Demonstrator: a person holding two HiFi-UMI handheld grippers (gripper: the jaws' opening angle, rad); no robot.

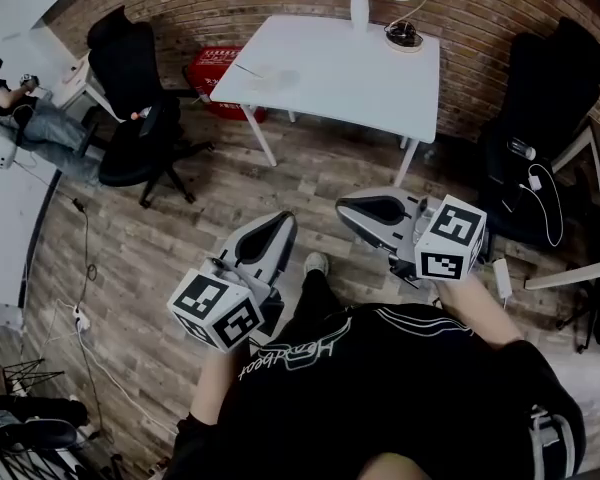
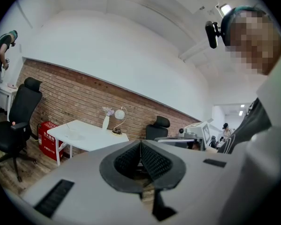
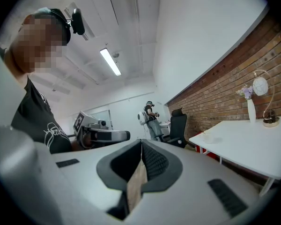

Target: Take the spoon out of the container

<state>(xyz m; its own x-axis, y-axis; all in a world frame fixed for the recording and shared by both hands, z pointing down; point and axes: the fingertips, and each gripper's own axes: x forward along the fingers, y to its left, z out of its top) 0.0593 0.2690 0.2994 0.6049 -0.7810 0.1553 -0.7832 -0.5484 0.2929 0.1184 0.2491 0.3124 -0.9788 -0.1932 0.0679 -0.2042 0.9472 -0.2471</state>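
A small clear container (image 1: 267,80) stands on the white table (image 1: 360,78) far ahead, with a thin spoon (image 1: 247,68) leaning out of it. From the left gripper view the container (image 2: 73,135) is a faint shape, and it also shows in the right gripper view (image 3: 207,136). My left gripper (image 1: 284,220) is held at waist height over the wooden floor, well short of the table, jaws shut and empty. My right gripper (image 1: 344,208) hovers beside it, tips pointing left, also shut on nothing. Both gripper views show the pads pressed together (image 2: 140,145) (image 3: 141,142).
A white vase (image 1: 359,8) and a desk lamp (image 1: 404,30) stand at the table's far edge. Black office chairs sit left (image 1: 130,98) and right (image 1: 545,108). A red box (image 1: 212,68) rests by the brick wall. Another person (image 1: 20,108) sits at far left.
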